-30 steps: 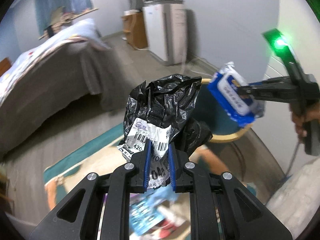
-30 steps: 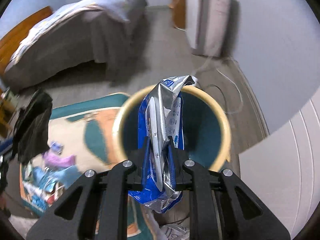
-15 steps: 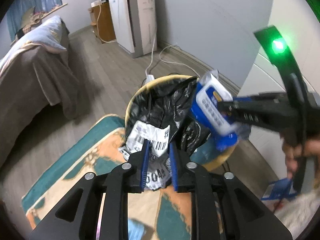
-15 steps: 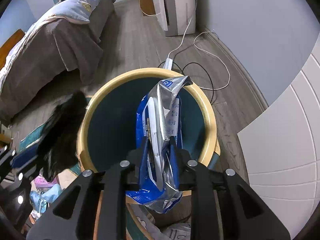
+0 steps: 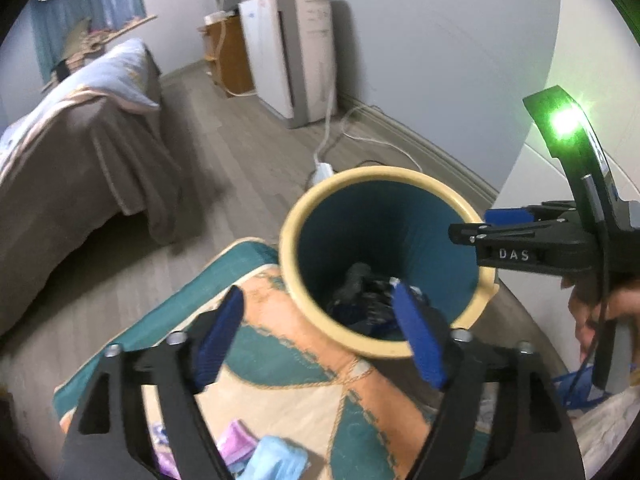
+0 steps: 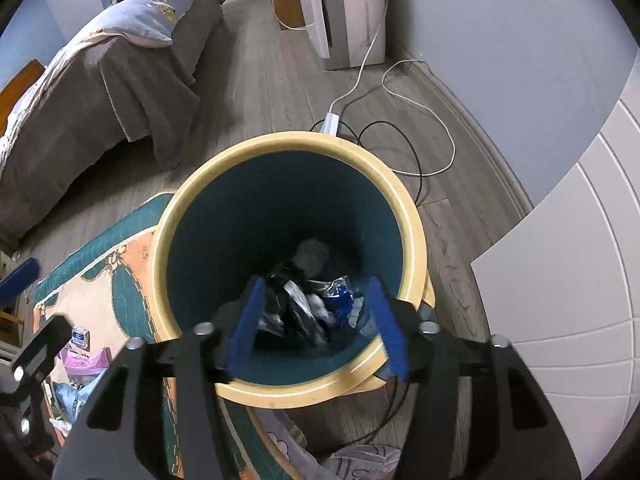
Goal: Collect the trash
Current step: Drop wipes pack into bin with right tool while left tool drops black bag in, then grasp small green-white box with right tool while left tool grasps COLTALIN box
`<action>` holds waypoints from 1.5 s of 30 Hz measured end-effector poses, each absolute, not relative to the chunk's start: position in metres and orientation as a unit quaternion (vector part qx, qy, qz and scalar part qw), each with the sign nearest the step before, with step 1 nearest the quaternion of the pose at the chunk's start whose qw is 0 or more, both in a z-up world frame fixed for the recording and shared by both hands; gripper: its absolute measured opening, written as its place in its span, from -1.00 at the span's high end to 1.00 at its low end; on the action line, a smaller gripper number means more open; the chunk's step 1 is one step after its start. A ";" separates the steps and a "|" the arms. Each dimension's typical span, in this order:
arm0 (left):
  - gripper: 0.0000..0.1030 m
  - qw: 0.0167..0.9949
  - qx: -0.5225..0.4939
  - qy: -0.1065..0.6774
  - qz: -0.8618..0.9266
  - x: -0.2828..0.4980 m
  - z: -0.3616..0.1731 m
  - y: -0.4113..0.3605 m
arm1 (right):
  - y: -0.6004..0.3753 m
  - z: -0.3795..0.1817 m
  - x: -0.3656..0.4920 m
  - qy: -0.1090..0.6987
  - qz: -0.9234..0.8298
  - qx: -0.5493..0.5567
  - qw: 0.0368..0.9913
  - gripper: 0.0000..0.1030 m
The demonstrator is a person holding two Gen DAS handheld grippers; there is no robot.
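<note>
Both grippers, left [image 5: 320, 334] and right [image 6: 316, 322], have just sprung apart, empty, directly above the cream-rimmed teal plastic bin [image 6: 408, 216]; the remaining pastel wrappers [image 5: 256, 454] lie on the patterned rug [image 5: 280, 340], nearer the left one.

Far left: bed [image 6: 92, 92] under a brown cover, pale pillow [image 6: 160, 16] on top. Far centre: white appliance [image 6: 344, 12] against the wall, white cable [image 6: 400, 92] looping across grey wood floor [image 6: 260, 92]. Near left: teal-and-orange rug [image 5: 280, 380]. Right: white panelled cabinet [image 6: 568, 280].

One bin [image 6: 408, 236] under the right tongs, one rug [image 5: 280, 384] below the left (some wrappers [image 5: 256, 456] there, too blurred to count), one bed [image 6: 100, 76] beyond.
</note>
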State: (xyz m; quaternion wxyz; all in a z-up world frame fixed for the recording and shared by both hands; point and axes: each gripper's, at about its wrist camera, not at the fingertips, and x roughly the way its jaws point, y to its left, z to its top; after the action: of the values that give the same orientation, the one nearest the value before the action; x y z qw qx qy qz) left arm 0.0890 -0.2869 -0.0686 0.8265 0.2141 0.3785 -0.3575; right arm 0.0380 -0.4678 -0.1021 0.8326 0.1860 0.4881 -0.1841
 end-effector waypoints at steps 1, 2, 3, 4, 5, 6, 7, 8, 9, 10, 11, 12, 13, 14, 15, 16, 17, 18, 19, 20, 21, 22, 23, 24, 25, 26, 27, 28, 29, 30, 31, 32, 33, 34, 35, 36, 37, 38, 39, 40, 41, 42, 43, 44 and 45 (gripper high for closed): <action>-0.64 0.830 0.212 0.378 -0.351 0.088 -0.066 -0.280 | -0.467 -0.101 0.038 0.487 -0.185 0.184 0.834 -0.31; -0.72 0.833 0.210 0.378 -0.345 0.088 -0.065 -0.275 | -0.466 -0.100 0.037 0.485 -0.186 0.182 0.835 -0.39; -0.75 0.838 0.207 0.377 -0.335 0.087 -0.062 -0.268 | -0.465 -0.098 0.037 0.482 -0.187 0.180 0.837 -0.56; -0.77 0.843 0.202 0.378 -0.326 0.086 -0.059 -0.259 | -0.465 -0.097 0.037 0.480 -0.187 0.180 0.838 -0.68; -0.82 0.846 0.197 0.379 -0.320 0.086 -0.056 -0.253 | -0.464 -0.096 0.037 0.477 -0.186 0.179 0.840 -0.70; -0.86 0.851 0.188 0.381 -0.310 0.084 -0.052 -0.242 | -0.462 -0.094 0.037 0.475 -0.183 0.177 0.842 -0.74; -0.87 0.855 0.179 0.384 -0.299 0.082 -0.049 -0.233 | -0.459 -0.093 0.037 0.475 -0.182 0.173 0.844 -0.77; -0.88 0.859 0.167 0.391 -0.287 0.081 -0.046 -0.220 | -0.455 -0.092 0.037 0.475 -0.180 0.168 0.845 -0.78; -0.89 0.860 0.159 0.395 -0.280 0.081 -0.044 -0.211 | -0.452 -0.091 0.038 0.477 -0.178 0.163 0.845 -0.79; -0.89 0.863 0.148 0.400 -0.271 0.079 -0.042 -0.199 | -0.446 -0.090 0.038 0.479 -0.173 0.158 0.846 -0.80; -0.89 0.867 0.138 0.404 -0.257 0.078 -0.040 -0.185 | -0.440 -0.088 0.039 0.480 -0.168 0.150 0.848 -0.80; -0.89 0.871 0.132 0.406 -0.243 0.077 -0.038 -0.174 | -0.433 -0.085 0.041 0.480 -0.164 0.139 0.850 -0.82; -0.89 0.875 0.129 0.407 -0.230 0.076 -0.036 -0.165 | -0.427 -0.082 0.042 0.479 -0.162 0.131 0.853 -0.85; -0.90 0.878 0.126 0.408 -0.214 0.075 -0.034 -0.155 | -0.421 -0.078 0.043 0.478 -0.159 0.120 0.855 -0.86; -0.90 0.884 0.121 0.409 -0.194 0.073 -0.032 -0.143 | -0.414 -0.075 0.044 0.477 -0.157 0.112 0.858 -0.87; -0.90 0.887 0.115 0.409 -0.181 0.072 -0.030 -0.131 | -0.404 -0.069 0.044 0.473 -0.148 0.106 0.862 -0.88; -0.90 0.891 0.110 0.408 -0.166 0.070 -0.028 -0.117 | -0.396 -0.065 0.045 0.471 -0.142 0.103 0.865 -0.88; -0.90 0.893 0.108 0.408 -0.158 0.069 -0.027 -0.107 | -0.390 -0.062 0.045 0.469 -0.137 0.100 0.867 -0.88; -0.90 0.894 0.109 0.409 -0.147 0.068 -0.026 -0.096 | -0.377 -0.056 0.046 0.465 -0.127 0.095 0.871 -0.88; -0.90 0.896 0.109 0.408 -0.139 0.067 -0.025 -0.086 | -0.369 -0.052 0.046 0.462 -0.120 0.092 0.874 -0.88; -0.90 0.899 0.107 0.405 -0.131 0.066 -0.022 -0.073 | -0.360 -0.048 0.047 0.460 -0.113 0.089 0.876 -0.88; -0.90 0.902 0.103 0.402 -0.123 0.066 -0.019 -0.061 | -0.347 -0.044 0.048 0.456 -0.101 0.082 0.880 -0.88; -0.90 0.904 0.100 0.400 -0.114 0.065 -0.017 -0.051 | -0.334 -0.040 0.048 0.454 -0.091 0.072 0.883 -0.88; -0.90 0.905 0.094 0.401 -0.101 0.066 -0.014 -0.036 | -0.322 -0.037 0.049 0.452 -0.082 0.063 0.886 -0.88; -0.90 0.906 0.091 0.403 -0.093 0.067 -0.012 -0.029 | -0.307 -0.034 0.049 0.449 -0.071 0.054 0.889 -0.88; -0.90 0.906 0.086 0.406 -0.085 0.068 -0.011 -0.020 | -0.295 -0.033 0.049 0.449 -0.061 0.051 0.890 -0.88; -0.90 0.905 0.078 0.410 -0.080 0.070 -0.009 -0.009 | -0.284 -0.033 0.051 0.451 -0.052 0.054 0.890 -0.88; -0.90 0.905 0.071 0.411 -0.077 0.070 -0.007 0.000 | -0.273 -0.035 0.052 0.455 -0.042 0.059 0.888 -0.88; -0.90 0.907 0.064 0.410 -0.069 0.070 -0.006 0.010 | -0.263 -0.038 0.053 0.460 -0.035 0.061 0.885 -0.88; -0.90 0.909 0.062 0.408 -0.063 0.070 -0.005 0.017 | -0.255 -0.041 0.055 0.464 -0.030 0.060 0.883 -0.88; -0.90 0.910 0.063 0.404 -0.060 0.069 -0.006 0.021 | -0.245 -0.045 0.056 0.468 -0.028 0.055 0.881 -0.88; -0.90 0.912 0.067 0.400 -0.053 0.069 -0.008 0.027 | -0.236 -0.049 0.056 0.473 -0.026 0.051 0.879 -0.88; -0.90 0.912 0.069 0.402 -0.050 0.069 -0.010 0.030 | -0.229 -0.053 0.057 0.477 -0.023 0.050 0.877 -0.88; -0.90 0.908 0.066 0.409 -0.052 0.069 -0.013 0.034 | -0.222 -0.058 0.058 0.483 -0.020 0.052 0.874 -0.88; -0.90 0.906 0.062 0.415 -0.056 0.070 -0.017 0.037 | -0.217 -0.063 0.058 0.487 -0.018 0.054 0.872 -0.88; -0.90 0.907 0.055 0.415 -0.055 0.069 -0.021 0.044 | -0.211 -0.069 0.059 0.492 -0.013 0.056 0.869 -0.88; -0.90 0.907 0.052 0.413 -0.055 0.069 -0.023 0.047 | -0.207 -0.075 0.060 0.499 -0.011 0.055 0.865 -0.88; -0.90 0.907 0.052 0.414 -0.056 0.070 -0.026 0.050 | -0.205 -0.078 0.059 0.504 -0.010 0.054 0.862 -0.88; -0.90 0.906 0.052 0.416 -0.056 0.070 -0.030 0.054 | -0.203 -0.084 0.058 0.512 -0.007 0.054 0.857 -0.88; -0.90 0.905 0.052 0.418 -0.060 0.071 -0.032 0.056 | -0.201 -0.090 0.059 0.521 -0.006 0.050 0.852 -0.88; -0.90 0.904 0.051 0.419 -0.065 0.071 -0.035 0.058 | -0.200 -0.095 0.060 0.528 -0.010 0.043 0.848 -0.88; -0.90 0.901 0.052 0.424 -0.071 0.070 -0.041 0.061 | -0.202 -0.098 0.060 0.531 -0.013 0.039 0.846 -0.88; -0.90 0.899 0.055 0.430 -0.071 0.071 -0.045 0.060 | -0.202 -0.102 0.061 0.536 -0.016 0.036 0.843 -0.88; -0.90 0.896 0.060 0.435 -0.067 0.072 -0.048 0.060 | -0.201 -0.104 0.062 0.538 -0.017 0.038 0.842 -0.88; -0.90 0.895 0.060 0.438 -0.062 0.073 -0.050 0.063 | -0.199 -0.106 0.062 0.539 -0.014 0.039 0.841 -0.88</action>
State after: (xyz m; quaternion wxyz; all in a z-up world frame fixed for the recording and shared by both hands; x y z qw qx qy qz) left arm 0.0731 0.0631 -0.0498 0.8947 0.0598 0.4383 -0.0616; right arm 0.0623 -0.1988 -0.1058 0.8412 0.0391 0.5391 -0.0138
